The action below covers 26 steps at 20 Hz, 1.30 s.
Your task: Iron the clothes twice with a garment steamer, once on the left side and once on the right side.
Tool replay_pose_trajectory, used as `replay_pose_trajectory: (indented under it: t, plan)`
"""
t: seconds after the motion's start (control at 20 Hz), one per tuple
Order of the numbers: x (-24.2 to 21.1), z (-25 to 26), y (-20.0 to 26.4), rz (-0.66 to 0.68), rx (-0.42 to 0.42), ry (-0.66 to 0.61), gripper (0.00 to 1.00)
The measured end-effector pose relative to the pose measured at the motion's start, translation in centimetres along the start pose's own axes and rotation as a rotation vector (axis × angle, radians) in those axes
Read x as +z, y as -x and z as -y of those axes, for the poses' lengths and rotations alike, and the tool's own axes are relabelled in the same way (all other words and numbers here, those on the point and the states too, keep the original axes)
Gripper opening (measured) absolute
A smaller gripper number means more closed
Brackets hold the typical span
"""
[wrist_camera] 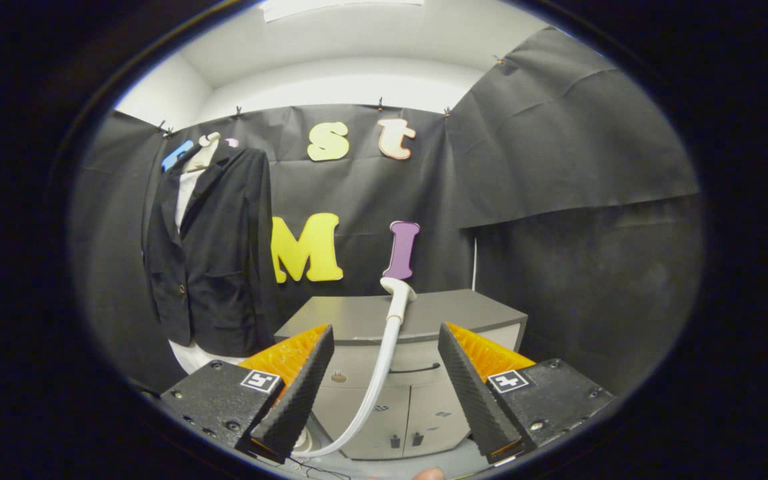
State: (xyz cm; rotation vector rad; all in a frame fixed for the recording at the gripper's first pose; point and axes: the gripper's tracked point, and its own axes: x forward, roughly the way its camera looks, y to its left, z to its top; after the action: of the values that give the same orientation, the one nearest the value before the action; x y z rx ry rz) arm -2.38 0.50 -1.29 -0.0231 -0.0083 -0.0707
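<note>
Gripper view: jaws (384,373) spread wide, holding nothing. White steamer hose (376,390) rises through gap between fingers, touching neither. Steamer head (399,290) stands beyond fingertips, above grey cabinet (451,308). Dark jacket (214,260) hangs on hanger well apart, beyond left finger (297,393), against booth wall, white shirt showing at its collar. Fingertip of person (429,475) peeks below jaws.
</note>
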Motion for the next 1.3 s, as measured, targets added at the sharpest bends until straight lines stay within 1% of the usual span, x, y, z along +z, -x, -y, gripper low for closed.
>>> replay_pose_trajectory:
  t: [0.25,0.4,0.55,0.7,0.9,1.0,1.1,1.3]
  plan:
    - [-0.3,0.1,0.1,-0.026,-0.074,-0.026,0.98]
    - [-0.3,-0.8,-0.8,-0.068,-0.079,-0.081,0.98]
    - [0.7,-0.5,-2.9,-0.087,-0.078,-0.068,0.98]
    - [1.9,-0.6,-7.2,-0.108,-0.05,-0.078,0.98]
    - [2.1,-0.5,-13.3,-0.168,0.001,-0.086,0.98]
    - [2.1,-0.4,-16.4,-0.196,0.024,-0.097,0.98]
    - [1.9,0.1,-19.1,-0.225,0.031,-0.105,0.98]
    - [0.7,0.9,-24.5,-0.317,0.059,-0.111,0.98]
